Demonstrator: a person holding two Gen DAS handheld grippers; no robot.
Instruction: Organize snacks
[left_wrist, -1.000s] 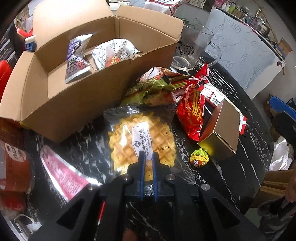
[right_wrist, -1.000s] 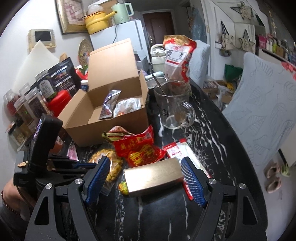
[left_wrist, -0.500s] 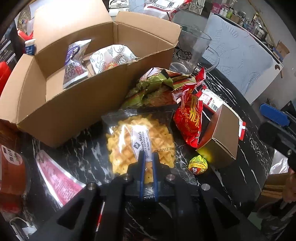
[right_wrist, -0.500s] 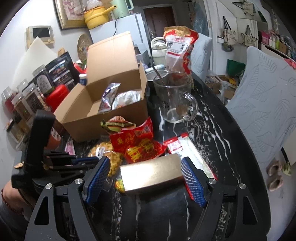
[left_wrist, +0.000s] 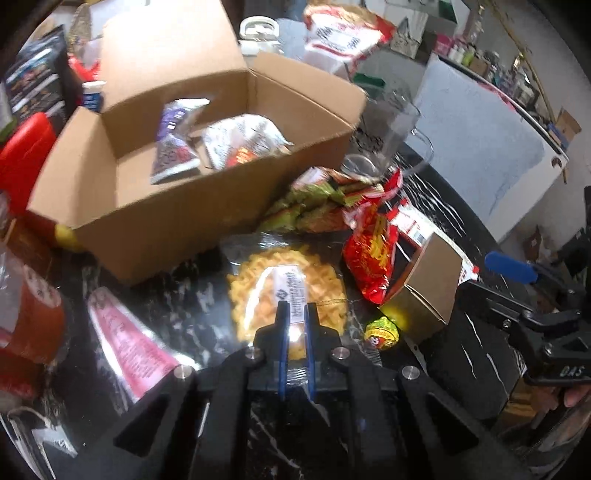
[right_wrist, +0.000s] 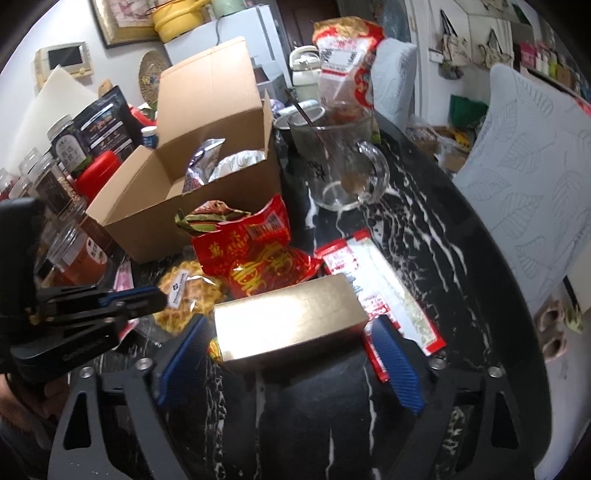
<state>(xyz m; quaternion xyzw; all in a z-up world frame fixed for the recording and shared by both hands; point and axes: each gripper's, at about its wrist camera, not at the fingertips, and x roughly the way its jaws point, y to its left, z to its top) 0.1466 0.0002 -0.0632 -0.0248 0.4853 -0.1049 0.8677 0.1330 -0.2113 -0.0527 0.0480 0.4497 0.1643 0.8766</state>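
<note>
My left gripper (left_wrist: 294, 325) is shut on the near edge of a clear bag of yellow waffles (left_wrist: 286, 284), held a little above the black marble table (left_wrist: 184, 295). It also shows in the right wrist view (right_wrist: 147, 295) with the waffle bag (right_wrist: 192, 291). In front stands an open cardboard box (left_wrist: 177, 218) holding a purple packet (left_wrist: 173, 147) and a white packet (left_wrist: 243, 140). My right gripper (right_wrist: 288, 343) is open with its blue pads on either side of a gold box (right_wrist: 288, 321), not touching it.
A red snack bag (right_wrist: 258, 258), green packets (left_wrist: 314, 199), a red-white flat packet (right_wrist: 388, 284) and a small foil candy (left_wrist: 380, 328) lie by the gold box. A glass mug (right_wrist: 340, 162) stands behind. A pink packet (left_wrist: 129, 339) and jars (right_wrist: 74, 251) are at the left.
My left gripper has lifted the waffle bag and risen, so the box interior shows more. My right gripper has moved forward, bringing its pads around the gold box.
</note>
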